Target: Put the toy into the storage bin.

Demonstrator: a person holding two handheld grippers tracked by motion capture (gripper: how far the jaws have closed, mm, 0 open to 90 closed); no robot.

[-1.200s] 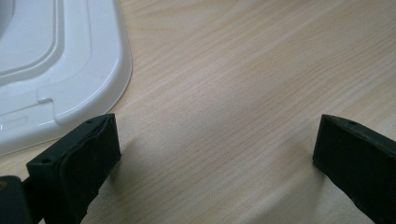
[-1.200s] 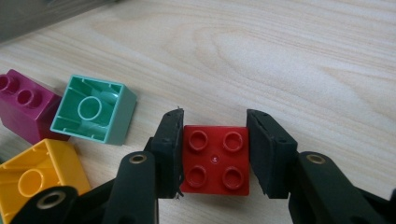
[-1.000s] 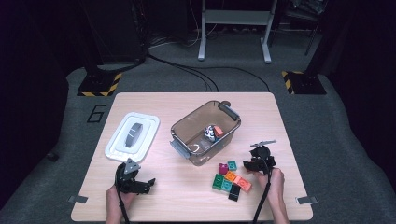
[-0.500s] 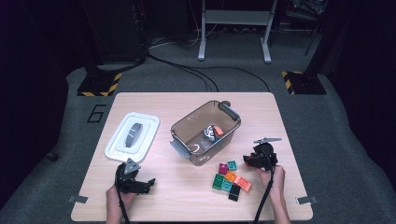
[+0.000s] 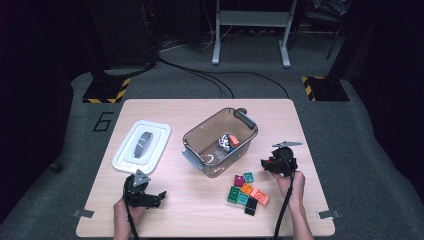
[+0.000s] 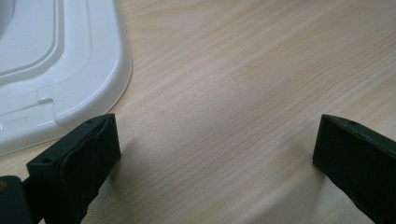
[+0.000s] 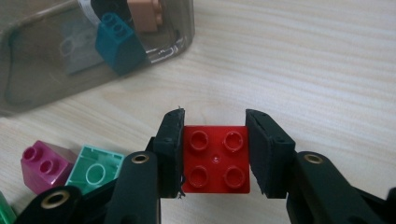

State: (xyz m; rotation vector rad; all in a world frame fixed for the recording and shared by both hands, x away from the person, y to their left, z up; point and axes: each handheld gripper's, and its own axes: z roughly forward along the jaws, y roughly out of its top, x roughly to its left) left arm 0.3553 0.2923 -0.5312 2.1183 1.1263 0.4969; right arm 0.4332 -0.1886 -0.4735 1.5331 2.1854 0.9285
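Note:
My right gripper [image 7: 214, 156] is shut on a red four-stud brick [image 7: 215, 159], held a little above the wooden table just right of the bin. In the high view that right gripper [image 5: 267, 165] sits to the right of the clear grey bin [image 5: 200, 145], which holds a few bricks [image 5: 228, 142]. A teal brick [image 7: 117, 44] shows through the bin wall in the right gripper view. Several loose bricks [image 5: 246, 192] lie in front of the bin. My left gripper [image 5: 150, 199] rests near the table's front left, open, with bare wood between its jaws [image 6: 219, 154].
The white bin lid [image 5: 142, 145] lies flat at the table's left, its corner [image 6: 60, 70] just ahead of my left jaw. A magenta brick [image 7: 44, 165] and a mint brick [image 7: 95, 173] lie left of the held brick. The table edge [image 5: 200, 234] runs near my forearms.
My right gripper with the red brick has shifted slightly up and left, toward the bin. The left gripper has stayed put.

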